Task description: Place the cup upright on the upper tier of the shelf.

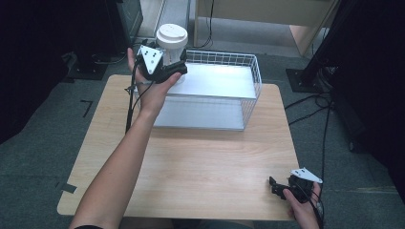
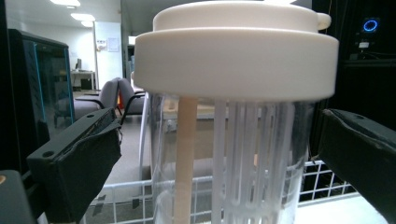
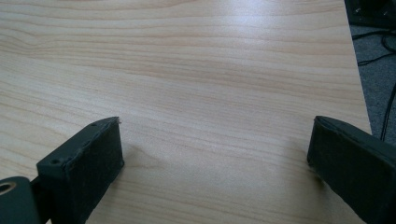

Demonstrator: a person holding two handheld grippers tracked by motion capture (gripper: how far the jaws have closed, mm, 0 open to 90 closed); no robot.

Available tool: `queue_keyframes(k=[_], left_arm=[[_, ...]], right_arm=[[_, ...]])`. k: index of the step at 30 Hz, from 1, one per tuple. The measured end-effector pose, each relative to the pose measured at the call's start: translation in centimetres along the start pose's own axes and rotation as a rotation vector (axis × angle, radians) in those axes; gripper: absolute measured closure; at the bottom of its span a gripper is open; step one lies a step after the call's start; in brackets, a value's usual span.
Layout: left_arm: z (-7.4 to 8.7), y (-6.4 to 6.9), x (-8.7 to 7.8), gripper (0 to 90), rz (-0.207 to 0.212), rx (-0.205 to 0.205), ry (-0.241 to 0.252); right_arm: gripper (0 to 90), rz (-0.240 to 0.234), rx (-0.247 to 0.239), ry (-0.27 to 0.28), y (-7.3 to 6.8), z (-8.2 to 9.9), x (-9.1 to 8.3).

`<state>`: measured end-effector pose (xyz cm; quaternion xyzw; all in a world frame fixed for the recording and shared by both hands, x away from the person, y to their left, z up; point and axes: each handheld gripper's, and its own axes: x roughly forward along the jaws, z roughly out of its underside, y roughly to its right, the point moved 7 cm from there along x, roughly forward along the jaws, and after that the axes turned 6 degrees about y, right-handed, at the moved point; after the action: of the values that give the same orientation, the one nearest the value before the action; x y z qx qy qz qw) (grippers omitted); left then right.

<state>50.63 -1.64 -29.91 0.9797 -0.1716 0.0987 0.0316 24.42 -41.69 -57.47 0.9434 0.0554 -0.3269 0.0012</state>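
Two grippers are in my hands. My left gripper (image 1: 177, 68) is at the far left corner of the white wire basket (image 1: 253, 71), with its jaws spread to either side of a clear jar (image 2: 229, 163) capped by a broad white lid (image 1: 172, 36). In the left gripper view a gap shows between each black pad and the jar wall, so the jar is released and appears to stand on its own on the basket's white upper shelf (image 1: 219, 81); its base is out of sight, so I cannot confirm how it is seated.

My right gripper (image 3: 215, 154) rests low over the bare wooden table (image 1: 200, 157) near its right front corner, jaws wide apart, nothing between them.

Handling assessment, as judgement only: the jar looks rigid, thin-walled and smooth, probably plastic, with a few pale sticks or straws (image 2: 243, 154) inside, so light but top-heavy under that wide lid. Smooth sides may slip in the pads. The best hold would be across the straight wall just below the lid rim, which would act as a stop. The lid itself may not be secure.
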Motion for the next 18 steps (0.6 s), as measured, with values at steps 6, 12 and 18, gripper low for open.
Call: queue_keyframes(k=[6, 12, 18], left_arm=[[0.7, 0.2, -2.1, 0.0, 0.037, 0.005, -0.005], [1.5, 0.5, -4.1, 0.0, 0.06, 0.008, -0.012], [2.3, 1.1, -6.6, 0.0, 0.081, 0.018, -0.01]], right_arm=[[3.3, 0.001, 0.002, -0.003, 0.0, 0.0, 0.0], [3.3, 0.001, 0.0, -0.004, 0.0, 0.0, 0.0], [3.3, 0.002, -0.001, -0.004, -0.1, 0.0, 0.0]])
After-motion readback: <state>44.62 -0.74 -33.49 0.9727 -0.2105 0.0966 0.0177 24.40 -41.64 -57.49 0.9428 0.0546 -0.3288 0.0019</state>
